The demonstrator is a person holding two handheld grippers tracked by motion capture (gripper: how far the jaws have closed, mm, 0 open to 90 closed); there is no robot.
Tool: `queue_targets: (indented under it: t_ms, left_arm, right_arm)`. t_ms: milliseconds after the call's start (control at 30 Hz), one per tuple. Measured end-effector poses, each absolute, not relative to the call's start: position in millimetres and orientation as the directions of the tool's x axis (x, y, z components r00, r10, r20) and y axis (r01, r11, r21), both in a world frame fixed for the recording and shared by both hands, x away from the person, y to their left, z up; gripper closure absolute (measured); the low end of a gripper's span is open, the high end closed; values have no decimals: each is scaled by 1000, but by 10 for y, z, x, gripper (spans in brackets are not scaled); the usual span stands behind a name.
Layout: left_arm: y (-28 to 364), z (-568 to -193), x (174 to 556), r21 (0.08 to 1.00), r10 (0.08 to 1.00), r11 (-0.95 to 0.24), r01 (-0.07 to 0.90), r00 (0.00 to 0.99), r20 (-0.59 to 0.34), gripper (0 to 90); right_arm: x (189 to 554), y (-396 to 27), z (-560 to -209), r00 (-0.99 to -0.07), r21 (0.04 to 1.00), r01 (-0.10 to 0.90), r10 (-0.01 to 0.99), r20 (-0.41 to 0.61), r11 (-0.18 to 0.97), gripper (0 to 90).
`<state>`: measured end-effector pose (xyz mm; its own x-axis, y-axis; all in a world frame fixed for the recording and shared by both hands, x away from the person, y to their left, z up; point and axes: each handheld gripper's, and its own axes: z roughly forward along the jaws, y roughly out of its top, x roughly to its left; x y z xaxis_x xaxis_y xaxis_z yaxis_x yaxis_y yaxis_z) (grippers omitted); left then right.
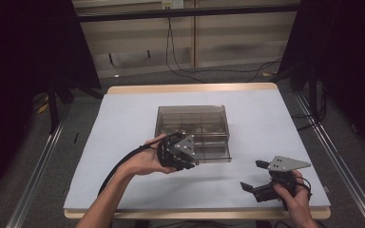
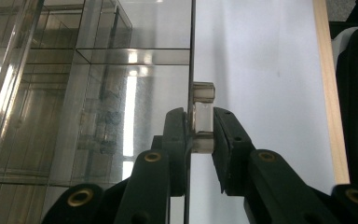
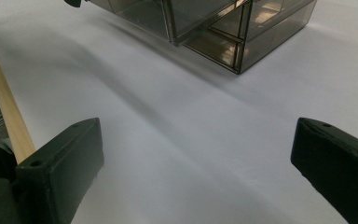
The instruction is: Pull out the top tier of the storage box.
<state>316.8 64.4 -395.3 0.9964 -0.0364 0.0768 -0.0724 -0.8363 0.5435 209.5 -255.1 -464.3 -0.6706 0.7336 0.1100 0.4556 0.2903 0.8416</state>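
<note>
**Drawer knob pinched, drawer looks partly out**

On the white-covered table [image 1: 123, 142] sits a smoky see-through drawer box [image 1: 192, 126], pretty much dead centre, and the work in hand seems to be pulling one of its drawers. From the high view, the lower drawer [image 1: 214, 153] already looks to stick out a bit past the front of the box toward the person, so my guess is the pull is underway but not finished. Hard to say how far it's meant to come. I can't make out anything inside the compartments; the plastic is dark and full of reflections.

Now the tongs. The left gripper [image 2: 200, 128] is the one doing the job: in the left gripper view its two black jaws are nearly together and squeezed onto the little clear knob [image 2: 203, 116] on the drawer front, one pad on each side, with the thin front panel running right alongside the left jaw. So it's a proper pinch, not just hovering. In the high view the left gripper [image 1: 183, 154] sits right at the front of the box, hand wrapped around it.

The right gripper [image 1: 256, 178] is parked well apart from the box, near the front right corner of the table. Its jaws are spread wide in the right gripper view, with nothing between them but bare table cover, touching nothing.

What's left, as I read it: keep drawing the drawer out, then let go of the knob.
</note>
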Motion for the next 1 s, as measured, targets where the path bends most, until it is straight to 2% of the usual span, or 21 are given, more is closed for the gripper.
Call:
queue_targets:
  t_ms: [167,233,333,400,467,567,733,867,900,1000]
  left_arm:
    - [652,-3941,3167,549,-22,-833,-65,996,84,716]
    - [662,-3939,3164,580,-5,-813,-48,997,76,691]
    - [691,-3937,3170,615,29,-788,-28,996,83,601]
    - [727,-3925,3174,631,70,-776,-4,993,92,486]
    - [781,-3908,3172,652,89,-759,11,992,88,455]
    - [870,-3889,3149,704,170,-708,58,981,91,333]
    - [1084,-3857,3101,794,311,-594,127,947,81,228]
    - [1275,-3903,2999,828,392,-534,171,918,63,201]
    - [1318,-3916,2975,828,400,-538,156,912,88,201]
    - [1402,-3946,2885,835,423,-524,168,902,83,203]
  right_arm:
    - [2095,-2552,-4643,-671,842,453,733,108,291,24]
    - [2094,-2553,-4642,-671,843,453,733,109,290,24]
    - [2095,-2556,-4641,-670,843,455,734,111,288,24]
    - [2094,-2555,-4641,-671,843,454,733,110,289,24]
    - [2092,-2554,-4640,-671,844,453,733,109,289,24]
    - [2093,-2559,-4640,-670,844,453,734,108,288,25]
    - [2093,-2558,-4640,-668,845,451,736,106,288,24]
    - [2086,-2565,-4636,-669,845,451,736,106,288,24]
    - [2086,-2567,-4637,-668,845,451,737,107,287,24]
    - [2090,-2563,-4637,-669,846,449,736,106,287,24]
